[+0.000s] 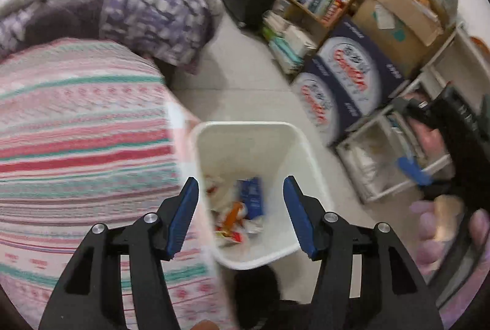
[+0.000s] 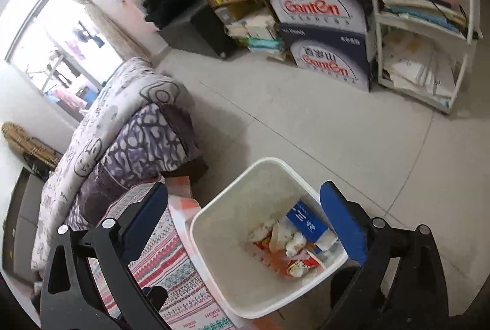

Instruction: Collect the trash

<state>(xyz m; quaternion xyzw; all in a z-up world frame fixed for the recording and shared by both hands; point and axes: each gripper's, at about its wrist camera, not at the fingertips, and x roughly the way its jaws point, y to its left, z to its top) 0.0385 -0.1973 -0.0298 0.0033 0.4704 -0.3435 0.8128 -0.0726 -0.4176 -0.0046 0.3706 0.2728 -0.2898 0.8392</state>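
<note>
Above the white square plastic bin [image 1: 294, 140], trash pile [image 2: 294, 241] at its bottom, my left gripper [image 1: 241, 215] and right gripper [image 2: 249, 226] gape wide, empty. Risk: knocking the rim, tipping it.

A pale tiled floor [image 2: 321, 128] is carrying a white trash bin [image 2: 214, 241], which is standing just beside a bed [image 1: 76, 131] covered in a striped sheet. Folded quilts [image 2: 128, 134] are lying on the bed. Two stacked blue printed boxes [image 2: 324, 24] and a white shelf unit [image 2: 468, 33] are resting on the floor along the far side, well apart from the bin.
</note>
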